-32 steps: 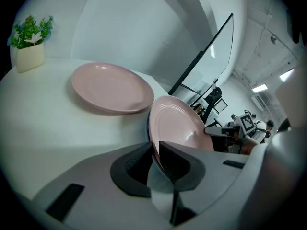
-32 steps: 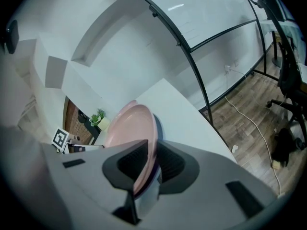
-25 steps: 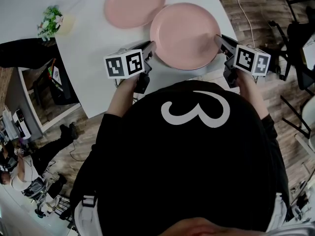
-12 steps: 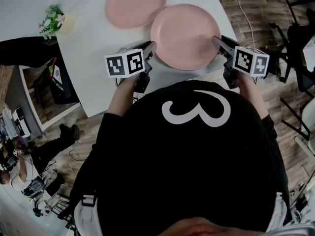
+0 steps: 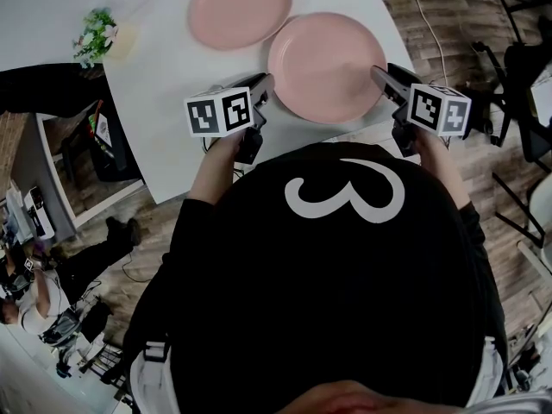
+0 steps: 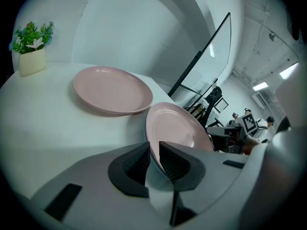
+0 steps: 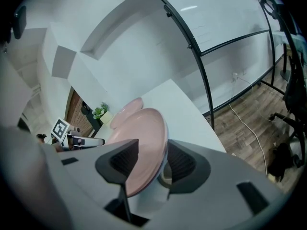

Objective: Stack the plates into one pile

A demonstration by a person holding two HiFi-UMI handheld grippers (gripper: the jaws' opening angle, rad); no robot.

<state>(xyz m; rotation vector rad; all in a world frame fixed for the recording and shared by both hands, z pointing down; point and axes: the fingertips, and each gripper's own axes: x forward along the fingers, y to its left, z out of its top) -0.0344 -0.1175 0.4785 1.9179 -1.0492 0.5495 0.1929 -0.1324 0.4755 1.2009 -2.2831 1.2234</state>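
Observation:
Two pink plates lie on the white round table (image 5: 172,102). The near plate (image 5: 326,65) (image 6: 177,128) (image 7: 139,143) sits just right of the far plate (image 5: 240,7) (image 6: 111,89) (image 7: 125,110), their rims almost meeting. My left gripper (image 5: 266,89) (image 6: 152,147) is shut on the near plate's left rim. My right gripper (image 5: 377,74) (image 7: 152,150) is at that plate's right rim. Its jaws have just been opening and stand wide, with the rim still between them and a gap beside it.
A small potted plant (image 5: 95,34) (image 6: 32,51) stands at the table's far left. The table's edge runs close behind both grippers. A black-framed glass partition (image 7: 206,56), a wooden floor (image 5: 448,24) and office chairs (image 5: 526,76) lie to the right.
The right gripper's jaws have spread wider around the near plate's rim. The left gripper keeps its hold, and the plates lie about where they were.

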